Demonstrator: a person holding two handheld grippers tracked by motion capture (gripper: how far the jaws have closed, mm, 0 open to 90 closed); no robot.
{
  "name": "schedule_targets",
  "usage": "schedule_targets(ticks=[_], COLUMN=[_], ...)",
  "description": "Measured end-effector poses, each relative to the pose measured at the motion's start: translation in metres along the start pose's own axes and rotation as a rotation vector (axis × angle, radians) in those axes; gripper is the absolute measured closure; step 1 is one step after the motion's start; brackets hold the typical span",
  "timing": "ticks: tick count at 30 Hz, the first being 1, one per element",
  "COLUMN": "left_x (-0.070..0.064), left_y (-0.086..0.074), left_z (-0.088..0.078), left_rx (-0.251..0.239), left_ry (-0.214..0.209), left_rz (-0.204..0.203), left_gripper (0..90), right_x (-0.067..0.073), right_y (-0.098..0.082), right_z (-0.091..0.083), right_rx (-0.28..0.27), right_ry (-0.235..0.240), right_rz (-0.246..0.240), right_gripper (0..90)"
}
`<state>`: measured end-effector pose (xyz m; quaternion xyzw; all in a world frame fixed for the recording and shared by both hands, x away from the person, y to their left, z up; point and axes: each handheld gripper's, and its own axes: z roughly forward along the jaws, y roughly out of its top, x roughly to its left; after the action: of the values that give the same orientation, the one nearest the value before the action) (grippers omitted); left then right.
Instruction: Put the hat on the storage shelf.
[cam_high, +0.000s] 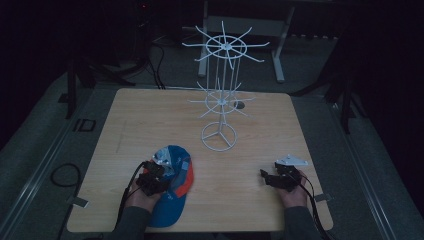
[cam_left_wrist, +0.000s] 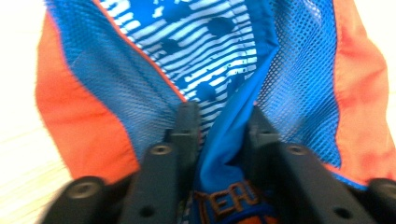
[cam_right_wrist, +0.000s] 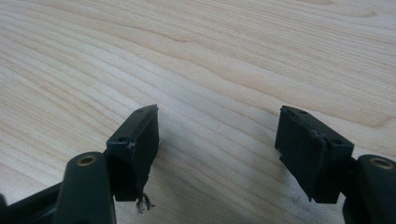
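The left gripper pinches a fold of the blue-and-orange cap lying in front of the wire rack; its brim lettering is cut off. The right gripper hovers with jaws wide over bare table.

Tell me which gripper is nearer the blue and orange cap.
Left. The left gripper is on the blue and orange cap, its jaws pinching a fold of the fabric. The right gripper rests open on the bare wooden table, well off to the cap's right.
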<state>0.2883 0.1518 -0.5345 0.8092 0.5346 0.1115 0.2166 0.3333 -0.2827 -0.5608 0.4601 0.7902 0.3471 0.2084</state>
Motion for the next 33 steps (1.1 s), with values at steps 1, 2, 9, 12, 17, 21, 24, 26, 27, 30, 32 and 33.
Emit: schedule_targets(ticks=[1,2,9,12,17,21,24,26,27,30,32,33], left_x=[0.001,0.001,0.011,0.017,0.027,0.034,0.039,0.042,0.043,0.047,0.05,0.051], left_y=[0.0,0.0,0.005,0.006,0.007,0.008,0.009,0.009,0.009,0.009,0.01,0.01], left_z=[-0.001,-0.003,-0.026,-0.035,-0.045,-0.05,-0.054,-0.057,-0.058,-0.063,-0.066,-0.067], left_rx=[-0.003,-0.013,-0.125,-0.166,-0.219,-0.258,-0.288,-0.304,-0.313,-0.345,-0.363,-0.37], left_ry=[0.0,0.001,-0.01,-0.007,-0.028,-0.04,-0.056,-0.06,-0.062,-0.075,-0.081,-0.084], left_rz=[0.004,0.003,0.0,-0.003,-0.006,-0.003,-0.013,-0.011,-0.014,-0.023,-0.028,-0.03], left_gripper=[81.4,83.9,88.7,89.0,89.3,89.3,89.4,89.4,89.4,89.4,89.4,89.5], right_x=[0.0,0.0,0.0,0.0,0.0,0.0,0.0,0.0,0.0,0.0,0.0,0.0], right_y=[0.0,0.0,0.0,0.0,0.0,0.0,0.0,0.0,0.0,0.0,0.0,0.0], right_z=[0.0,0.0,0.0,0.0,0.0,0.0,0.0,0.0,0.0,0.0,0.0,0.0], right_rx=[0.0,0.0,0.0,0.001,0.001,0.001,0.001,0.001,0.001,0.001,0.001,0.001], right_ry=[0.0,-0.001,0.0,0.0,-0.001,-0.001,0.0,0.0,0.0,0.0,0.0,0.0], right_rz=[0.0,0.0,0.0,0.001,0.001,0.001,0.001,0.001,0.001,0.001,0.001,0.001], right_gripper=[30.2,30.2,30.2,30.2,30.2,30.2,30.2,30.2,30.2,30.2,30.2,30.2])
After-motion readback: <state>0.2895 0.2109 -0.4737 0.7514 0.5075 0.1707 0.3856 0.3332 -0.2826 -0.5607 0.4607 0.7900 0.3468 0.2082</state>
